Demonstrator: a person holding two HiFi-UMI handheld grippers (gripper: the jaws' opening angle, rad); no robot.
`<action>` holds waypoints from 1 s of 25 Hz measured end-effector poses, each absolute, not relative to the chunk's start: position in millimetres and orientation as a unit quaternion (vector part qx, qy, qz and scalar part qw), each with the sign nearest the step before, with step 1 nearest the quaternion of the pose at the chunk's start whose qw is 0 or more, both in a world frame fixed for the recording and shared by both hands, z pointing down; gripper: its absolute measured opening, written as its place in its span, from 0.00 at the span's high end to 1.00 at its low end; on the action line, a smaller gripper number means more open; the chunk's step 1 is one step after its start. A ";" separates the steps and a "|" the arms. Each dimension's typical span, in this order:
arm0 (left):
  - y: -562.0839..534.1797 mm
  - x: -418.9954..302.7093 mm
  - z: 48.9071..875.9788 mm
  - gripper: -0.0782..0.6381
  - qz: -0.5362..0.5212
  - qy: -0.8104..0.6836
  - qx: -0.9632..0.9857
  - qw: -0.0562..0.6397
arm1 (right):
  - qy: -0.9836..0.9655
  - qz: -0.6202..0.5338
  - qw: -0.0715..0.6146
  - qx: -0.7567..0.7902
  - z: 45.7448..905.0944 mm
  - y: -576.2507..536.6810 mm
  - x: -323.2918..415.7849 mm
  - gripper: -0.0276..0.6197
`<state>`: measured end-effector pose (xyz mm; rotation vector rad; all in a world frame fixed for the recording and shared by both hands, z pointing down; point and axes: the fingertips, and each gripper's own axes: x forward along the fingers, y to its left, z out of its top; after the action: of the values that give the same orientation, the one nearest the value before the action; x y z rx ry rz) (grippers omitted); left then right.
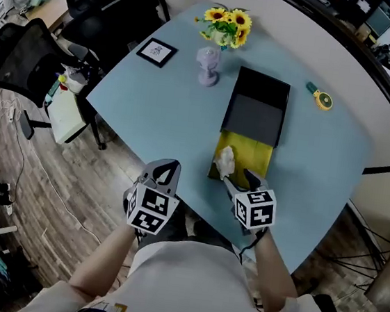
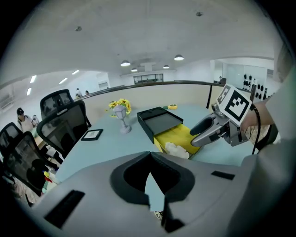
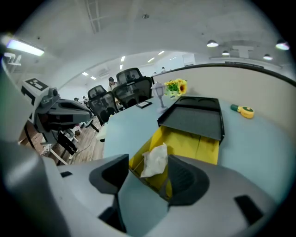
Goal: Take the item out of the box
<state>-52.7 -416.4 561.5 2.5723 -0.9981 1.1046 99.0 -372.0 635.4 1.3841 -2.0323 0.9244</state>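
A yellow box [image 1: 255, 154] lies slid out of its black sleeve [image 1: 256, 113] on the blue table. A crumpled white item [image 1: 225, 161] rests in the box's near left corner. My right gripper [image 1: 238, 179] is at the box's near edge and stands open. In the right gripper view the white item [image 3: 155, 159] sits between the tips of the right gripper [image 3: 148, 173], close to the right finger, and I see no pinch. My left gripper [image 1: 165, 169] hovers at the table's near edge, left of the box. Its jaws meet at the tips, with nothing in them [image 2: 150, 159].
A sunflower vase [image 1: 227, 24], a grey goblet figure [image 1: 207, 66] and a black picture frame [image 1: 156, 51] stand at the far side. A yellow tape measure [image 1: 322, 98] lies right of the sleeve. Office chairs [image 1: 24, 55] stand off the table's left.
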 end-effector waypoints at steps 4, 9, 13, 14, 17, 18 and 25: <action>-435.7 -46.6 581.8 0.89 0.384 -0.299 0.869 0.083 | -0.733 0.358 0.274 0.509 661.3 -384.6 91.8 0.56; -451.6 -37.5 603.0 0.89 0.391 -0.251 0.880 0.100 | -0.713 0.365 0.303 0.517 688.0 -400.8 90.2 0.57; -461.0 -36.3 617.0 0.89 0.396 -0.230 0.882 0.109 | -0.703 0.370 0.344 0.500 708.2 -408.2 87.7 0.58; -464.0 -36.3 619.5 0.89 0.397 -0.225 0.883 0.109 | -0.699 0.369 0.356 0.499 712.4 -409.5 88.1 0.60; -472.3 -39.0 624.3 0.89 0.399 -0.211 0.886 0.108 | -0.682 0.368 0.388 0.499 722.6 -411.9 88.9 0.69; -474.6 -41.2 625.1 0.89 0.399 -0.207 0.887 0.108 | -0.677 0.370 0.394 0.498 724.6 -412.3 88.4 0.69; -480.3 -52.3 627.8 0.89 0.399 -0.175 0.894 0.104 | -0.665 0.366 0.404 0.511 726.5 -415.5 89.7 0.80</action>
<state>-52.3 -480.3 627.8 2.6374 -0.5165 1.1767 89.7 -415.5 726.5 1.2888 -1.6779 0.9241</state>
